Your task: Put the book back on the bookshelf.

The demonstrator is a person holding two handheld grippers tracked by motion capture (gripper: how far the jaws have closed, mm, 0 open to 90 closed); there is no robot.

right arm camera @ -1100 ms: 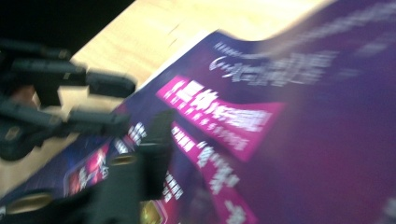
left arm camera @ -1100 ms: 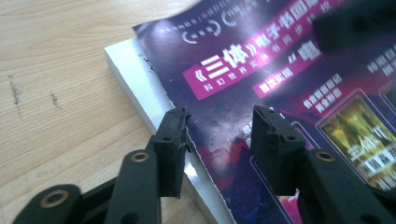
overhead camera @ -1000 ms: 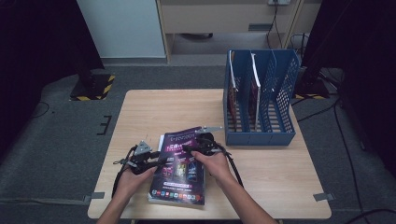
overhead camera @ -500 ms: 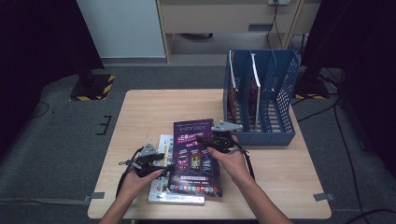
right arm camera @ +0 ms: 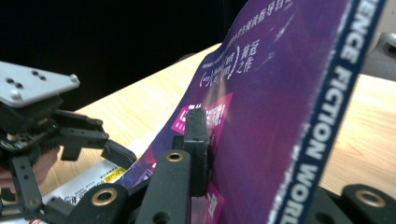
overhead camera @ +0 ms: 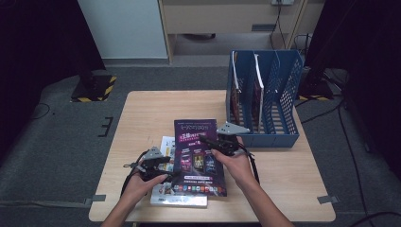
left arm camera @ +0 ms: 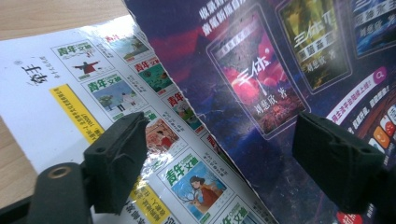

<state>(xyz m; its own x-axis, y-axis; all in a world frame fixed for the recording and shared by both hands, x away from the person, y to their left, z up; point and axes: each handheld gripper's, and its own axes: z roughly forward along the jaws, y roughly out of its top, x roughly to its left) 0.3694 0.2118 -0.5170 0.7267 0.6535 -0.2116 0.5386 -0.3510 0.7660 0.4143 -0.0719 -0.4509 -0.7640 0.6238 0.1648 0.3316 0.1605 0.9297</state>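
We see the right hand-held gripper [overhead camera: 213, 143] clamped on the right edge of the purple magazine [overhead camera: 198, 158], jaws closed tight on the cover and pages, lifting that side off the stack at the near middle of the surface [overhead camera: 151, 109]. In the right gripper view the magazine [right arm camera: 280, 121] stands tilted with its spine edge toward the camera, one black pad pressed flat on the cover.

The left hand-held gripper [overhead camera: 165, 166] sits at the magazine's left edge; its jaws have just been opening and now stand wide, one pad over the white magazine [left arm camera: 93, 88] underneath, the other over the purple cover, pressing on neither.

Risks as we judge them:
- With the left side let go, the whole magazine hangs from one edge pinch. It's floppy, so it could sag, fan open or slip out during the carry.
- The grip is thin; a quick swing could tear or crease the cover.
- The blue file rack [overhead camera: 265, 94] at the far right has narrow slots, two already holding magazines. A drooping corner could catch on a divider or the front lip and buckle.
- The wide left jaws sit close to the white magazine; dragging could shift it toward the near edge of the surface.
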